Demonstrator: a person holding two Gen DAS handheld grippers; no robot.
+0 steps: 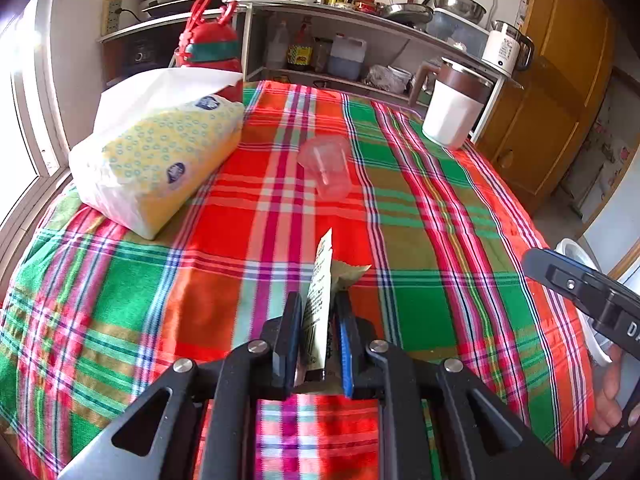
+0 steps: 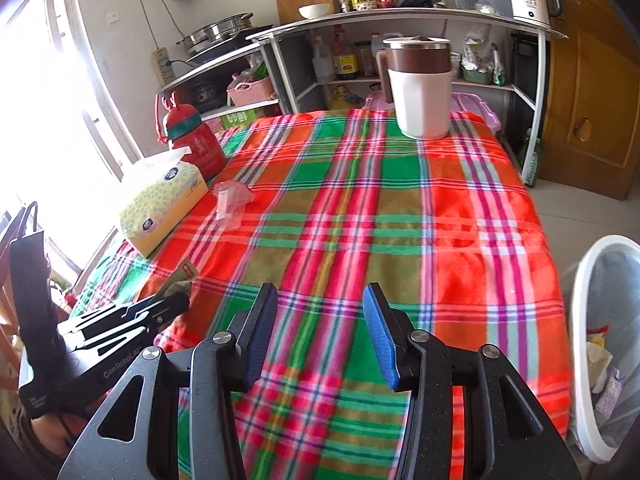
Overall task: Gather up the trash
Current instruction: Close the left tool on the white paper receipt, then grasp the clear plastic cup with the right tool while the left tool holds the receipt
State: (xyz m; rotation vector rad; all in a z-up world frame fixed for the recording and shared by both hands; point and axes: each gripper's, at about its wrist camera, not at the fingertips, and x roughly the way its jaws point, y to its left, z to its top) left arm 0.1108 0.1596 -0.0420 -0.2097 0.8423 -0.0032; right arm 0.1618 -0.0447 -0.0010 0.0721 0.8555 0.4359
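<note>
While the torn wrapper [image 1: 320, 304] stands upright between the fingers of the left gripper [image 1: 318, 336], its jaws are clenched on it, a white printed strip with a crumpled olive flap at its 3 o'clock side, held just above the plaid tablecloth [image 1: 420, 208]. At 12 o'clock from the wrapper lies a clear plastic cup [image 1: 326, 166] on its side. At 10 o'clock rests a yellow tissue pack [image 1: 160, 164], with a red bottle [image 1: 212, 46] behind it. At 1 o'clock stands a white jug with a brown lid [image 1: 454, 108]. In the right wrist view the right gripper [image 2: 320, 336] hangs over the cloth with its jaws released and nothing between them. At its 3 o'clock, off the table edge, stands a white trash bin [image 2: 588, 280] lined with a bag and holding scraps.
</note>
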